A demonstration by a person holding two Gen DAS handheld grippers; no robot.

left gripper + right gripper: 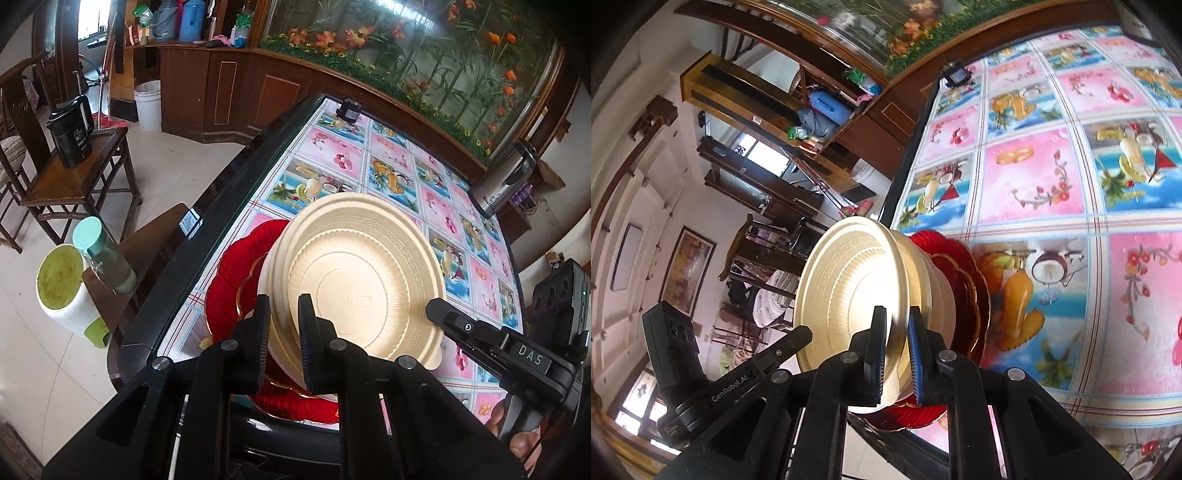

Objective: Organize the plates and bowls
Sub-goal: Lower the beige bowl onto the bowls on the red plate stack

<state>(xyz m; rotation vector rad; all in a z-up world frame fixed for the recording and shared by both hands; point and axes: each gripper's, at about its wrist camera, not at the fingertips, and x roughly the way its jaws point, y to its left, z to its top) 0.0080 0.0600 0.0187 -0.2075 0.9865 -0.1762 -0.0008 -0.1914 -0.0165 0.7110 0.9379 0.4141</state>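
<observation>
Hand-held gripper (283,332) fingers hide the bowl stack's (354,280) rim.

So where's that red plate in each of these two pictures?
Left wrist view: the red plate shows lower centre-left, under the beige bowls, near the table's edge.
Right wrist view: it sits centre, right of the bowls, against the tablecloth.
Shared landmark: the small black gadget at the table's far edge.

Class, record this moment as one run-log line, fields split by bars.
left tongs: shut on beige bowl stack rim | right tongs: shut on same stack | stack: upside down on red plate | table: near edge
</observation>
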